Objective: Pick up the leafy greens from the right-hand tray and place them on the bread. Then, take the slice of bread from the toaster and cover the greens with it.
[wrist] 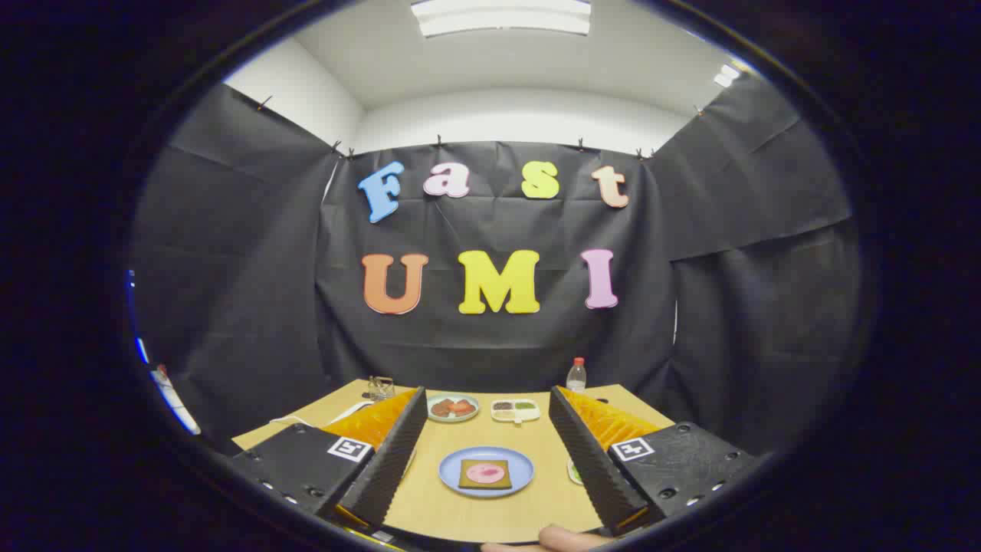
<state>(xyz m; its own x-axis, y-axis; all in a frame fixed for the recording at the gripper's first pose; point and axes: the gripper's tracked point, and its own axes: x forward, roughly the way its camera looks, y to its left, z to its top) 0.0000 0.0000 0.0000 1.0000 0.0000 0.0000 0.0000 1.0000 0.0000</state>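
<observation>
Gripper (484,448): fingers spread wide, nothing held, raised above table (452,517). Bread (485,474) w/ pink slice seen on blue plate (521,469), between fingers. Greens (574,471) glimpsed beside right finger, mostly hidden. Approach to be swung right, lowered; leaves pinched lightly. Toaster (380,387) noted far left.

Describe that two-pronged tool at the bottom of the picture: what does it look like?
It is a hand-held gripper with two long fingers shaped like wedges, their inner faces ribbed like a fine saw. Each finger sits on a black blocky mount with small round holes along the edge. Each mount carries a square black-and-white marker. A bit of the person's hand shows below.
</observation>
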